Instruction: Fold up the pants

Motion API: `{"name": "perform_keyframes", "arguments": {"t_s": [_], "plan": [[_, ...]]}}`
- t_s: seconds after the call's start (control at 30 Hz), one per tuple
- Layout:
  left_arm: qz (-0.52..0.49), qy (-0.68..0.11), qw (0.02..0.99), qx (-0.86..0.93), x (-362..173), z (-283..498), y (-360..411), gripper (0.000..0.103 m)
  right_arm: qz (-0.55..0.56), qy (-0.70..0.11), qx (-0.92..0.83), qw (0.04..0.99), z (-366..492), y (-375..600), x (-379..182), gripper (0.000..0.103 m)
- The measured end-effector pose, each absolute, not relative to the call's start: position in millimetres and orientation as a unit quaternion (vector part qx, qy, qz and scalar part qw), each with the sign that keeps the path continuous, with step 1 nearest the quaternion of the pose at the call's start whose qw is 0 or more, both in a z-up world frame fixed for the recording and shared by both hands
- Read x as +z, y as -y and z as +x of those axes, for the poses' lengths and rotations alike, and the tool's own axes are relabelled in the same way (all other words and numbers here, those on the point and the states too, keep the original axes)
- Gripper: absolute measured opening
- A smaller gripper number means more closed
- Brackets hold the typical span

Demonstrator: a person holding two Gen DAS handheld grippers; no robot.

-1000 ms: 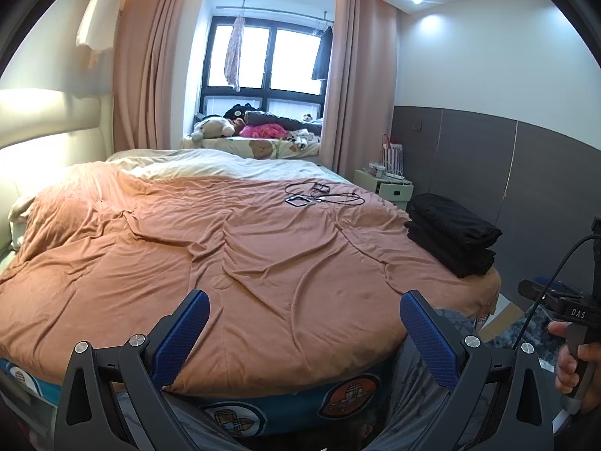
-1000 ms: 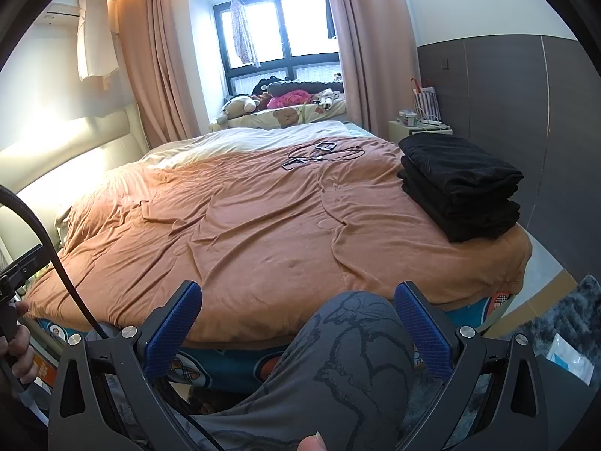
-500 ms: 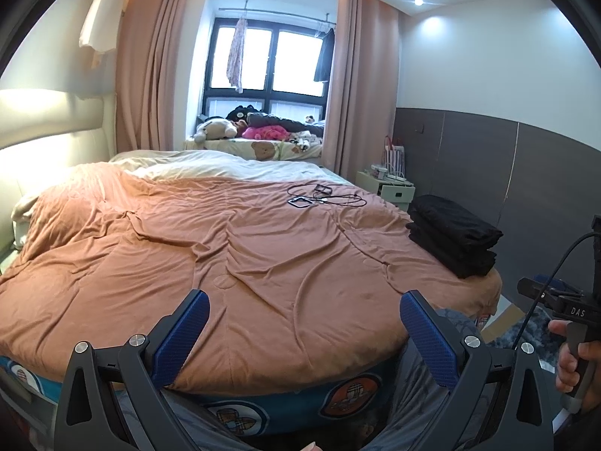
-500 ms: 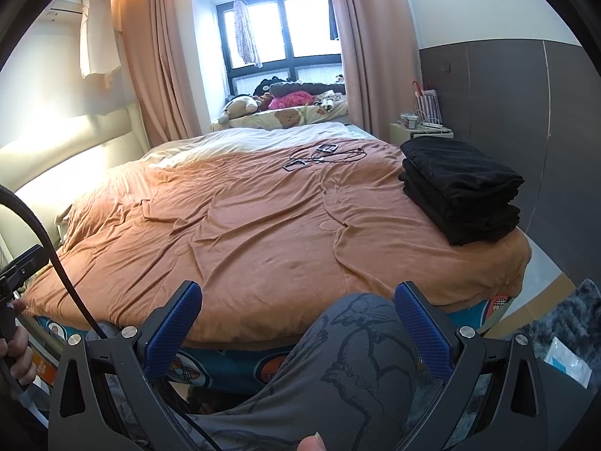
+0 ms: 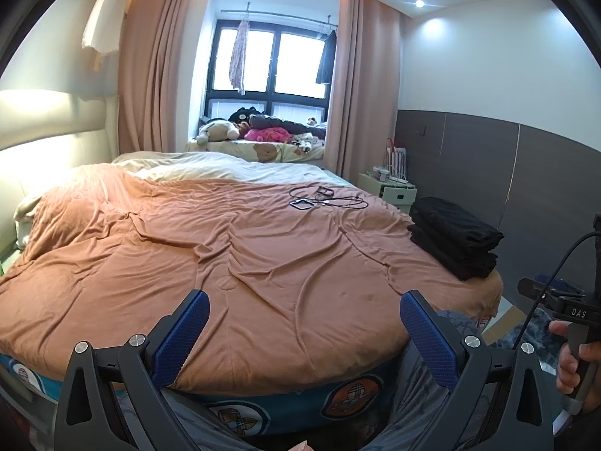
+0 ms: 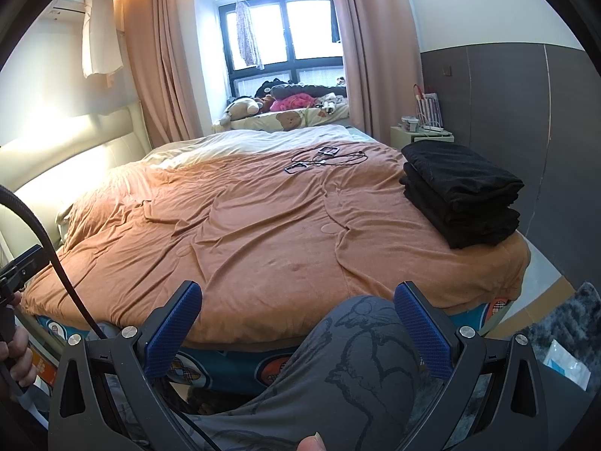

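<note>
A stack of folded black pants point(image 5: 454, 238) lies on the right edge of the bed, and the right wrist view shows the stack point(image 6: 460, 188) closer. My left gripper point(image 5: 303, 300) is open over the near edge of the orange bedcover point(image 5: 225, 255), with nothing between its blue pads. My right gripper point(image 6: 297, 293) is also open and empty, held low in front of the bed. A person's knee in grey patterned fabric point(image 6: 360, 342) rises between its fingers. The black stack is far from both grippers.
Black cables and small devices point(image 5: 326, 199) lie far back on the cover. A white nightstand point(image 6: 420, 135) stands by the grey wall on the right. A dark rug point(image 6: 563, 323) covers the floor at right. A hand holds the other gripper's handle point(image 5: 571, 312).
Both views have drifted only slightly. Both grippers stay open and nothing on the bed has moved.
</note>
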State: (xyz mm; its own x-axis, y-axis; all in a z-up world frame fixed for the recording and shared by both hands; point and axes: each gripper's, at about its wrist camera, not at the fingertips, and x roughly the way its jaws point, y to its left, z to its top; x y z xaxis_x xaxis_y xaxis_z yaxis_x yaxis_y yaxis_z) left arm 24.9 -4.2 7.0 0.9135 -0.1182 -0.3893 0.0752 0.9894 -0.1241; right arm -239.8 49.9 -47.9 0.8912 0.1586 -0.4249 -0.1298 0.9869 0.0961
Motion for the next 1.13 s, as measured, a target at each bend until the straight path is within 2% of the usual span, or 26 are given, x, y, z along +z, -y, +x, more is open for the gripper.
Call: {"name": "perform_keyframes", "arguments": {"t_s": [1.13], "plan": [[-0.068,-0.194,0.978,-0.046,10.8,18.3,-1.9,0.102,0.016,-0.215,0.076,0.974,-241.6,-50.6,-45.7,0.103]]}}
